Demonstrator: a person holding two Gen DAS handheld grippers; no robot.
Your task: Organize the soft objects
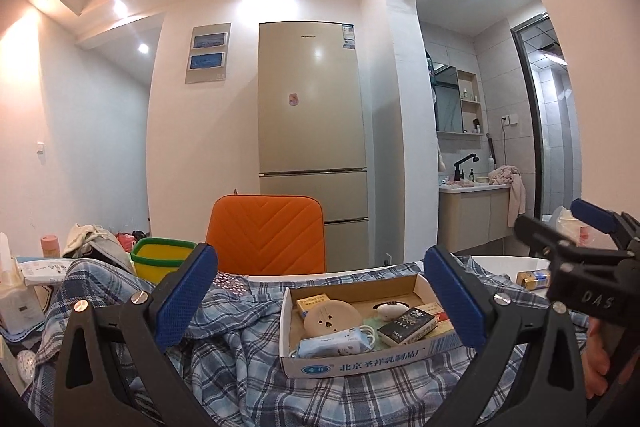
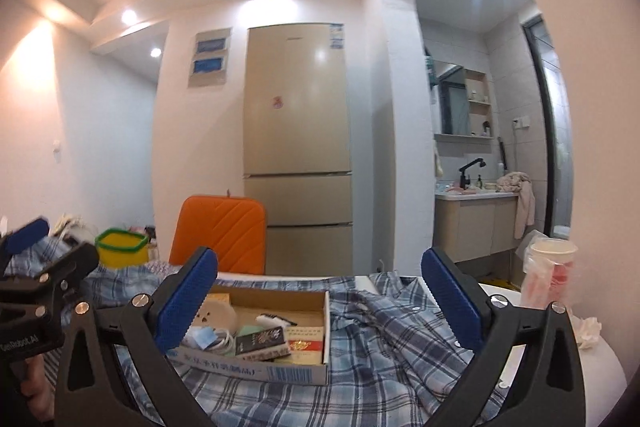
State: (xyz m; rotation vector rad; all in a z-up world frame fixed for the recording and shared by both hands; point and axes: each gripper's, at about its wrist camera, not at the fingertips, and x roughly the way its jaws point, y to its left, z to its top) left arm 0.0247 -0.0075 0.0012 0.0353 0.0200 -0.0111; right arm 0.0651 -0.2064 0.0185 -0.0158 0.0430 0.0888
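While both grippers hang level over the table, the left gripper (image 1: pixel 320 291) has its jaws spread wide with nothing between them. Seen from its own camera, a blue plaid shirt (image 1: pixel 248 355) lies rumpled across the table under the blue pads. A shallow cardboard box (image 1: pixel 360 359) sits on top of the shirt, between the two fingers and a little toward the right one. Inside it are a round beige disc (image 1: pixel 332 319), a pack of tissues (image 1: pixel 334 345), a dark small box (image 1: pixel 406 325) and a coiled white cable (image 1: pixel 366 333). Behind the table stands an orange chair (image 1: pixel 266 235), and behind that a tall beige fridge (image 1: pixel 312 131). A yellow bin with a green rim (image 1: pixel 160 255) sits to the left of the chair. At the right edge the right gripper (image 1: pixel 580 239) shows in part, held by a hand (image 1: pixel 600 359).

From the right wrist camera, the right gripper (image 2: pixel 320 291) is likewise wide apart and holds nothing. The shirt (image 2: pixel 384 339) spreads beneath it and out to the right, with the box (image 2: pixel 280 367) resting on it near the left finger. A plastic cup (image 2: pixel 550 275) stands at the right, near the table's white edge (image 2: pixel 600 367). The left gripper (image 2: pixel 36 267) is visible at the left edge.
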